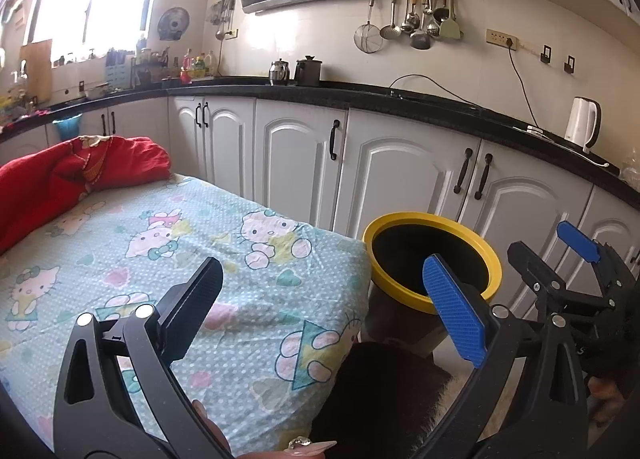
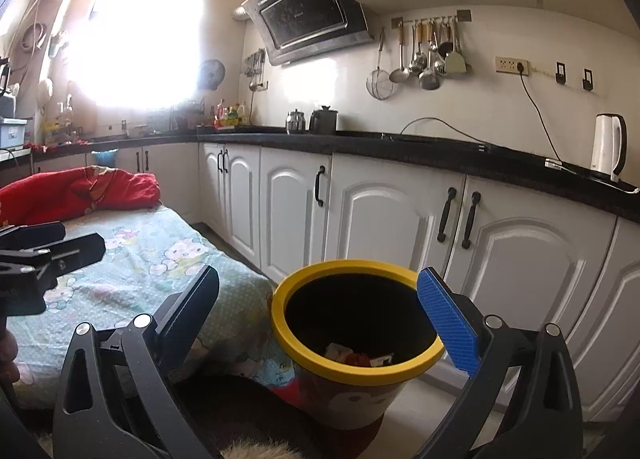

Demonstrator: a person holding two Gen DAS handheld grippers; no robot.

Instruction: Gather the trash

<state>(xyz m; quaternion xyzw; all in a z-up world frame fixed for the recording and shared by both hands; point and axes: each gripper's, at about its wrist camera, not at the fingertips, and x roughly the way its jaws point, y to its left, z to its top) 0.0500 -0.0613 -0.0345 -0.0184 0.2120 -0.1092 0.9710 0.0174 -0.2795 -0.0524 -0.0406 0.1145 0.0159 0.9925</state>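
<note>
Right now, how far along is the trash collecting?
Done, it seems: scraps already lie at the bottom of the yellow-rimmed bin. In hand: nothing; the left gripper and right gripper are both open and empty, the right one in front of the bin. Left: no loose trash shows on the patterned sheet; only a red cloth lies at its far end. Probably near the end.

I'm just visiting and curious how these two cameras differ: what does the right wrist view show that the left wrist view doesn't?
Only the right wrist view looks down into the yellow-rimmed bin, showing scraps of trash at the bottom, with the open right gripper above it. Only the left wrist view shows the open left gripper from behind, over the cartoon-print sheet with no trash visible on it. Both show the bin, red cloth, white cabinets and kettle.
</note>
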